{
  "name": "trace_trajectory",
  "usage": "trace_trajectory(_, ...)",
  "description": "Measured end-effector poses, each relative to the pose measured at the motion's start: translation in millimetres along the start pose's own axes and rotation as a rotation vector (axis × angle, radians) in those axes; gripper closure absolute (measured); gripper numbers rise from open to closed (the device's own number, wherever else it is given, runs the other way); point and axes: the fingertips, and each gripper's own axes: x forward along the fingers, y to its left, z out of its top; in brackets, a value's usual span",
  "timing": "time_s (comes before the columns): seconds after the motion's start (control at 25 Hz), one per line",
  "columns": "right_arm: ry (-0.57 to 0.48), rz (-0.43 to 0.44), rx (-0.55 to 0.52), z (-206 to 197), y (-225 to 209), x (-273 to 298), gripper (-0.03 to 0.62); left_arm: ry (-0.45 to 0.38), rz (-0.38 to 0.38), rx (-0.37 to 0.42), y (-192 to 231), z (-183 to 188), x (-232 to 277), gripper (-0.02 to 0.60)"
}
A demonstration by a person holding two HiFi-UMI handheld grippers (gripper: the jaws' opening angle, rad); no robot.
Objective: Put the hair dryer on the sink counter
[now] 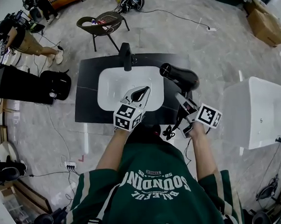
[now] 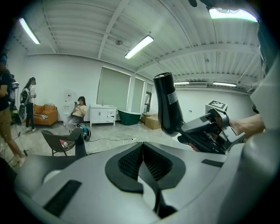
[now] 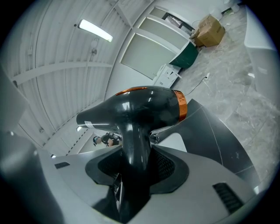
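Observation:
A black hair dryer [image 1: 180,76] with an orange ring at its rear [image 3: 135,109] is held by its handle in my right gripper [image 1: 184,100], which is shut on it. It hangs above the right part of the dark sink counter [image 1: 86,95], next to the white basin [image 1: 109,89]. Its cord [image 1: 169,131] dangles near the counter's front edge. My left gripper [image 1: 139,93] hovers over the basin, shut with nothing in it [image 2: 143,151]. The left gripper view shows the dryer [image 2: 166,105] upright to the right.
A black faucet [image 1: 126,56] stands at the back of the basin. Behind the counter is a dark chair [image 1: 103,23]. A white tub [image 1: 259,111] stands at the right, a black bag [image 1: 55,82] at the left, a person [image 1: 21,38] far left.

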Motion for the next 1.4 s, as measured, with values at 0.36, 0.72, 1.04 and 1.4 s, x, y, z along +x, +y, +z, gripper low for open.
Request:
trace_trajectory(0.36,-0.031,-0.02,0.002,17,-14,-7,0.39,0.003,-0.036,-0.013,2,4,28,0.569)
trace_trajectory(0.72,-0.095,0.008,-0.004,31,-6,-22,0.39,0.008,-0.097,-0.022,0,-1,49,0.569)
trace_trajectory(1.04,-0.15,-0.059,-0.018,59,-24,-54,0.39,0.017,-0.15,-0.032,-7,1,82,0.569)
trace_trajectory(1.4,-0.196,-0.09,-0.054,79,-30,-59,0.39,0.019,-0.18,-0.036,-13,-2,96,0.569)
